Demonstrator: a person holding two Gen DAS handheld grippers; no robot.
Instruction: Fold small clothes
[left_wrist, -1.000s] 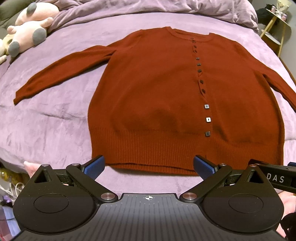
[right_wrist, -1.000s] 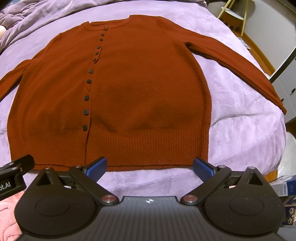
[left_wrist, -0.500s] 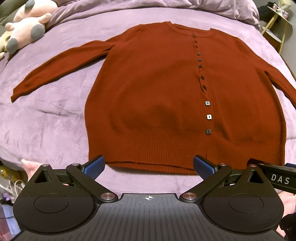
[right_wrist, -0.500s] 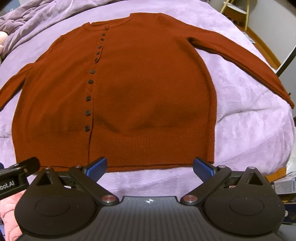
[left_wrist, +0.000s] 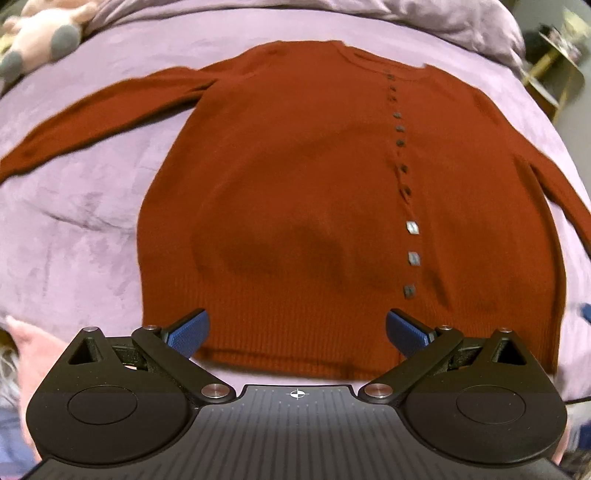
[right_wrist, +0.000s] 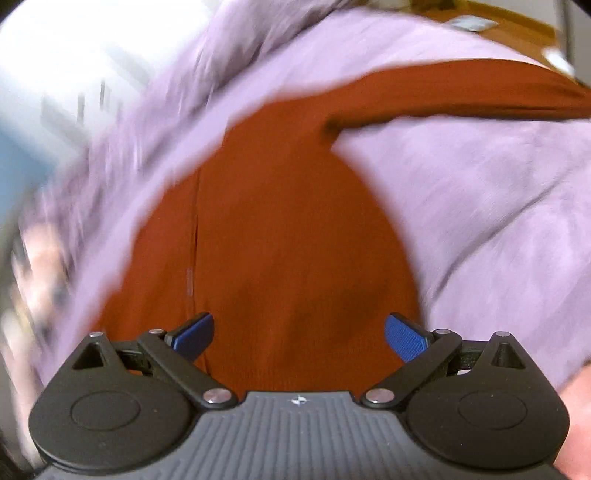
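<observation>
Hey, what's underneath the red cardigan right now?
The red cardigan lies flat on a purple blanket, which shows all around it. Whatever sits beneath the cardigan's body is covered and cannot be seen.

The right gripper (right_wrist: 298, 334) has its two blue fingers (right_wrist: 404, 338) spread wide apart, holding nothing. Right in front of it lies a rust-red knitted sweater (right_wrist: 280, 236) on a soft purple blanket (right_wrist: 480, 206). One long sleeve (right_wrist: 461, 94) stretches far ahead and off to the right. Everything to the left is blurry.
</observation>
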